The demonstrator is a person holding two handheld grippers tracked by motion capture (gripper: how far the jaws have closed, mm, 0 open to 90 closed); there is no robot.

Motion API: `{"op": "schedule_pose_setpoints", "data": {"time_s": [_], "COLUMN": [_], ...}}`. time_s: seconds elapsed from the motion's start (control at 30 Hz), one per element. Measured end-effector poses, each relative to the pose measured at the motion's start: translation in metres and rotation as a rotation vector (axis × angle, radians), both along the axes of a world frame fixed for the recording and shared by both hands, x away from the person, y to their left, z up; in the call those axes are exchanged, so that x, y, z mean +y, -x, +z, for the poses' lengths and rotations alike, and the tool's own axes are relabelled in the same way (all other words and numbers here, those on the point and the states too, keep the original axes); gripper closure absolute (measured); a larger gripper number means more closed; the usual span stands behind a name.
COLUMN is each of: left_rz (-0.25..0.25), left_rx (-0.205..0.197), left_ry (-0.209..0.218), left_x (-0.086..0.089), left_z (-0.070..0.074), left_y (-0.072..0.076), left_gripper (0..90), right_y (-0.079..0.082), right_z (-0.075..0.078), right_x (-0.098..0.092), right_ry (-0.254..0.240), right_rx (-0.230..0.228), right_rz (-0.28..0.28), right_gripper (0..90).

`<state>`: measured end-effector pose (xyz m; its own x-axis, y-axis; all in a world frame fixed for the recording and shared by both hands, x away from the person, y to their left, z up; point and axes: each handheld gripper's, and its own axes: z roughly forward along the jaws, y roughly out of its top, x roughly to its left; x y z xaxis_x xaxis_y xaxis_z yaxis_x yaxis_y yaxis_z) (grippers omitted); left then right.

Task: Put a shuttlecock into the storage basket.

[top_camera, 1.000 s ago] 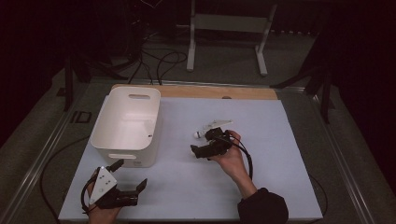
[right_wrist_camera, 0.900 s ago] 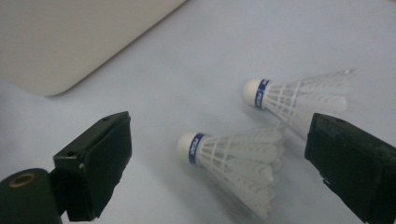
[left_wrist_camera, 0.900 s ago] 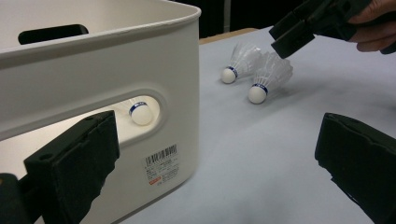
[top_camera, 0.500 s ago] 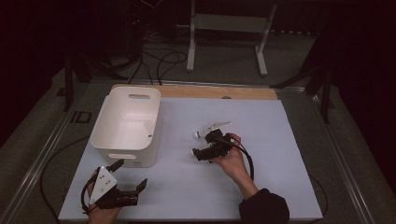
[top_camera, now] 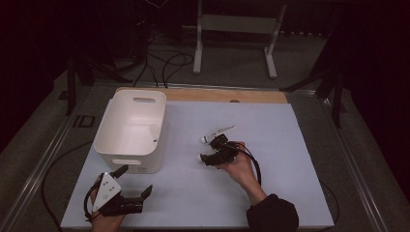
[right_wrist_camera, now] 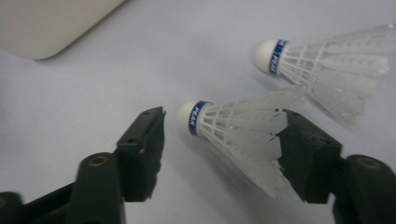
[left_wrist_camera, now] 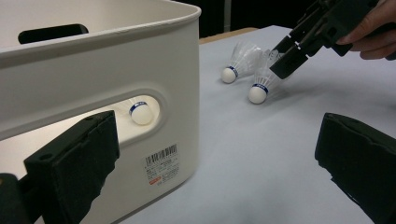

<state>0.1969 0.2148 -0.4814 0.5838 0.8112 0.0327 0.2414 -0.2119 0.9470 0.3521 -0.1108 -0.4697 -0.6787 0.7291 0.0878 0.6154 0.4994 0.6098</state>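
Two white shuttlecocks with blue-banded cork heads lie on the pale table mat [top_camera: 290, 145]. The nearer shuttlecock [right_wrist_camera: 233, 135] lies between the jaws of my right gripper [right_wrist_camera: 224, 135], which have just been closing. One jaw touches the feather skirt, and the other stands a little off the cork. The second shuttlecock [right_wrist_camera: 327, 65] lies just beyond. From above, my right gripper [top_camera: 212, 150] is at mid-table. My left gripper [top_camera: 134, 181] rests open and empty near the front left corner, beside the white bin [top_camera: 162, 121].
Through the bin's [left_wrist_camera: 116, 60] handle slot another shuttlecock [left_wrist_camera: 140, 112] lies inside. A wooden strip [top_camera: 217, 94] runs along the mat's far edge. Cables and a metal stand [top_camera: 232, 43] sit on the floor beyond.
The right gripper's jaws have narrowed around the nearer shuttlecock. Both hands stay where they were.
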Motion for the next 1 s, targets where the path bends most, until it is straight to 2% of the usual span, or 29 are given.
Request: {"op": "schedule_pose_setpoints", "data": {"time_s": [0.17, 0.23, 0.27, 0.33, 0.5, 0.7, 0.77, 1.0], "left_rz": [-0.001, -0.001, -0.002, -0.002, -0.002, -0.001, -0.001, -0.001], "left_rx": [0.0, 0.0, 0.0, 0.0, 0.0, 0.0, 0.0, 0.0], "left_ry": [-0.002, -0.002, -0.002, -0.003, -0.003, -0.003, -0.002, -0.002], "left_x": [0.0, 0.0, 0.0, 0.0, 0.0, 0.0, 0.0, 0.0], "left_z": [0.0, 0.0, 0.0, 0.0, 0.0, 0.0, 0.0, 0.0], "left_y": [0.0, 0.0, 0.0, 0.0, 0.0, 0.0, 0.0, 0.0], "left_gripper": [0.4, 0.4, 0.4, 0.4, 0.4, 0.4, 0.4, 0.4], "right_y": [0.003, 0.004, 0.004, 0.005, 0.006, 0.008, 0.008, 0.01], "right_z": [0.002, 0.002, 0.0, -0.001, 0.0, 0.007, 0.01, 0.014], "right_x": [0.007, 0.009, 0.013, 0.017, 0.022, 0.021, 0.02, 0.019], "right_ry": [0.025, 0.033, 0.05, 0.071, 0.08, 0.062, 0.063, 0.046], "right_rx": [-0.029, -0.033, -0.037, -0.049, -0.07, -0.106, -0.123, -0.14], "right_rz": [0.041, 0.048, 0.074, 0.082, 0.089, 0.078, 0.074, 0.061], "right_gripper": [54.3, 57.5, 62.5, 67.8, 81.7, 88.2, 88.2, 88.6]}}
